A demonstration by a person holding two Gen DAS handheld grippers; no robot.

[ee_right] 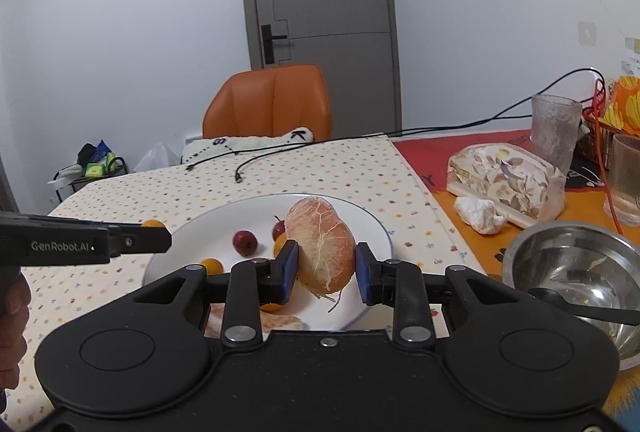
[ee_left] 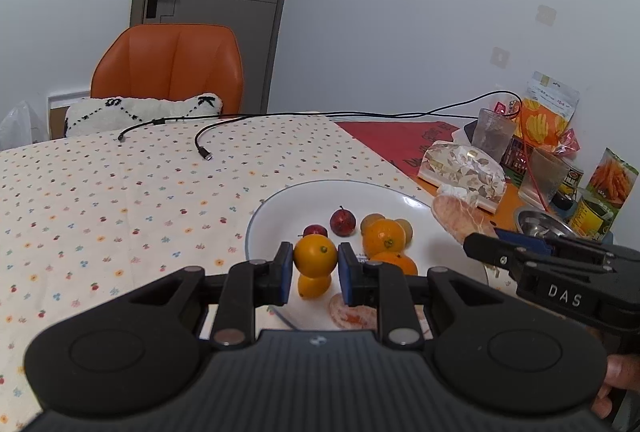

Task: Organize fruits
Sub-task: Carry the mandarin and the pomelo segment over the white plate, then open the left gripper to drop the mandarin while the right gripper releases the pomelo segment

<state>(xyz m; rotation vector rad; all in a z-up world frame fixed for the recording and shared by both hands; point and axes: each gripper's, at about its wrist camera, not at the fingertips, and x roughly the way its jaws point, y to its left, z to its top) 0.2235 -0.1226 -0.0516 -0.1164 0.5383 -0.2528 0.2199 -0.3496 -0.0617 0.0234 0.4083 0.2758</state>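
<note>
Left gripper (ee_left: pixel 315 268): blue pads clamped on a smooth round orange citrus fruit (ee_left: pixel 315 255), held over the near part of the plate.
Right gripper (ee_right: pixel 327 268): holds a peeled, pith-veined pinkish pomelo segment (ee_right: pixel 323 250) above the plate; left pad touches, right pad contact unclear.
Plate: round white ceramic plate with thin blue rim (ee_left: pixel 280 198) on dotted floral tablecloth (ee_left: pixel 100 199).
Counts on plate: two dark red small fruits (ee_left: pixel 342 222), about five more orange citrus (ee_left: pixel 384 236).
Writing: "DAS", "GenRobot.AI" on grippers.
Beside: steel bowl (ee_right: pixel 576 272), right.
</note>
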